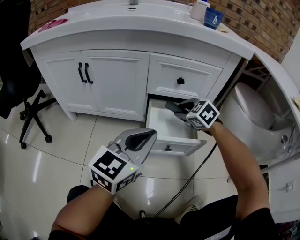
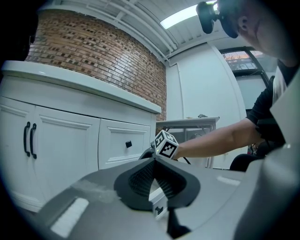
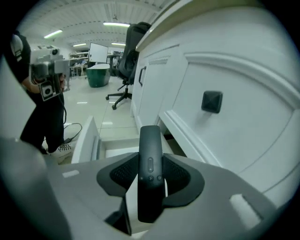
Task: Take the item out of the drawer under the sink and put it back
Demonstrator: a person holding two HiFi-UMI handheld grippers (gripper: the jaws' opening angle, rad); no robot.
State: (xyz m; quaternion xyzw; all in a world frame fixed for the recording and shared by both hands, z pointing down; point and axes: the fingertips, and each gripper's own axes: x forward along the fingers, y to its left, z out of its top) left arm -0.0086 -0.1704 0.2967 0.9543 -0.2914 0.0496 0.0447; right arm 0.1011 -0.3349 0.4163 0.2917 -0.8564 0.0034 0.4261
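Remote (image 3: 150,173) buttons (image 3: 150,165): right gripper view only

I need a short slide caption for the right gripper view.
The right hand-held gripper clamps a black remote over the open drawer.

Brick wall (image 1: 262,18), glossy tile floor (image 1: 42,164), office chair (image 1: 14,70), perhaps a toilet (image 1: 248,110).

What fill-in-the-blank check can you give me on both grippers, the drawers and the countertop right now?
1. The right gripper is closed on a black ____.
2. Of the two drawers under the countertop, the open drawer is the ____ one.
3. The left gripper holds ____.
4. On the countertop, the blue cup stands beside a ____ mug.

Missing words: remote; lower; nothing; white
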